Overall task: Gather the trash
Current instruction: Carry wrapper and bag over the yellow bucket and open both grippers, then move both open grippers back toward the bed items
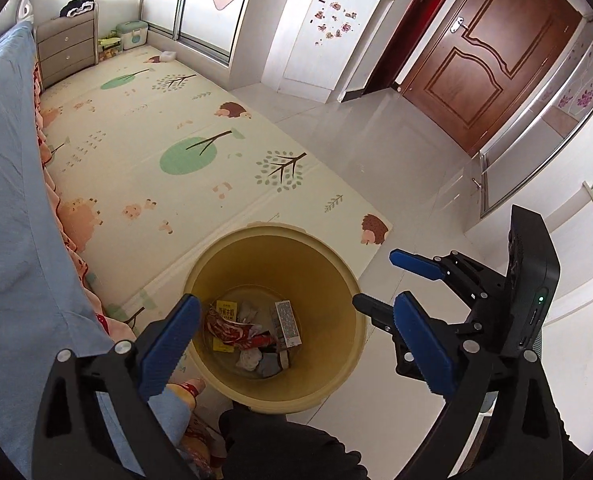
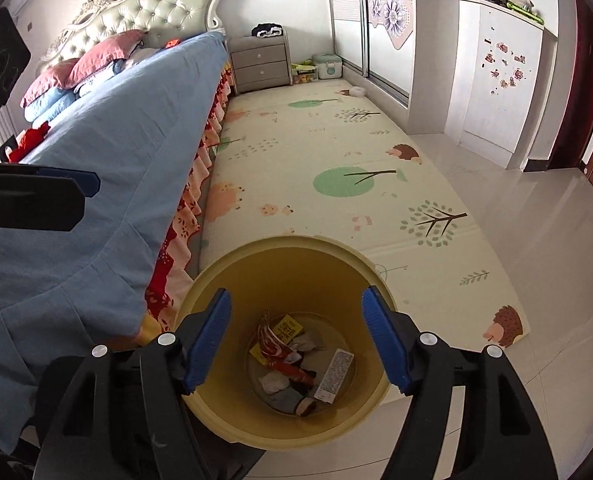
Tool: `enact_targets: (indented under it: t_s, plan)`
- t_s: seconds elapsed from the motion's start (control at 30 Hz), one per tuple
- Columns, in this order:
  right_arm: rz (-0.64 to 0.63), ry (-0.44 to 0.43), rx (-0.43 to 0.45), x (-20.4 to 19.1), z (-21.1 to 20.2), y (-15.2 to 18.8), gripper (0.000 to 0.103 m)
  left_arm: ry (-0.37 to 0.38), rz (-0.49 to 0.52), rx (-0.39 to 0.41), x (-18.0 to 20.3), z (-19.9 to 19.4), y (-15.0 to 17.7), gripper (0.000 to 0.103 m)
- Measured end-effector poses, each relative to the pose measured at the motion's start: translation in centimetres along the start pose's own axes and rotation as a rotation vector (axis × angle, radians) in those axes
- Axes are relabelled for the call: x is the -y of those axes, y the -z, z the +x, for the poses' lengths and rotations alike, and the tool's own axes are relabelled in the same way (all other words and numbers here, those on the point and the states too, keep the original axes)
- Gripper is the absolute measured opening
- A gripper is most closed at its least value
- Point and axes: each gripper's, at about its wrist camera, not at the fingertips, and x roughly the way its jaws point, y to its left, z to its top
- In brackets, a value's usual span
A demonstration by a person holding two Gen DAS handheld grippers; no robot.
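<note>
A yellow trash bin (image 1: 328, 364) stands on the floor by the bed; it also shows in the right wrist view (image 2: 280, 276). Inside lie a red wrapper (image 1: 228, 328), a yellow packet (image 2: 287, 329), a small white carton (image 2: 333, 376) and crumpled tissues (image 1: 252, 358). My left gripper (image 1: 296, 344) is open and empty above the bin. My right gripper (image 2: 296, 344) is open and empty over the bin's mouth; it also shows at the right of the left wrist view (image 1: 404, 284).
A bed with a blue cover (image 2: 96, 168) runs along the left. A patterned play mat (image 2: 316, 184) covers the floor beyond the bin. A grey nightstand (image 2: 259, 65), a white cabinet (image 2: 496, 76) and a brown door (image 1: 492, 64) stand further off. Glossy tiles (image 1: 396, 152) lie to the right.
</note>
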Motion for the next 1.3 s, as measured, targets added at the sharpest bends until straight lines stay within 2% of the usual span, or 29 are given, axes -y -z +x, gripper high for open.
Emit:
enact_targets:
  t_s: [0.23,0.5,0.77,0.83,0.97,1.07,1.2,1.3]
  plan:
    - [-0.013,-0.043,0.055,-2.2,-1.9,-2.0,0.066,-0.089,0.032,0.122,-0.7,-5.0,0.0,0.097]
    - [-0.089,-0.142,0.141,-8.1,-3.3,-4.6,0.067,-0.304,-0.002,0.29,-4.7,-13.6,2.1,0.099]
    - [-0.202,-0.276,0.216,-16.8,-4.5,-7.9,0.075,-0.503,-0.098,0.388,-10.9,-22.1,5.9,0.099]
    - [-0.238,-0.303,0.239,-19.4,-4.9,-8.8,0.082,-0.544,-0.111,0.4,-12.7,-23.9,6.6,0.099]
    - [-0.311,-0.357,0.279,-25.0,-5.4,-10.4,0.089,-0.657,-0.132,0.404,-17.0,-27.5,8.5,0.099]
    - [-0.37,-0.383,0.307,-29.1,-5.4,-11.2,0.093,-0.693,-0.181,0.405,-20.2,-29.8,10.1,0.099]
    - [-0.417,-0.429,0.306,-33.8,-4.5,-12.3,0.093,-0.683,-0.236,0.39,-23.8,-31.3,12.2,0.099]
    - [-0.431,-0.443,0.284,-36.2,-3.5,-13.0,0.093,-0.645,-0.244,0.379,-26.0,-31.5,13.2,0.099]
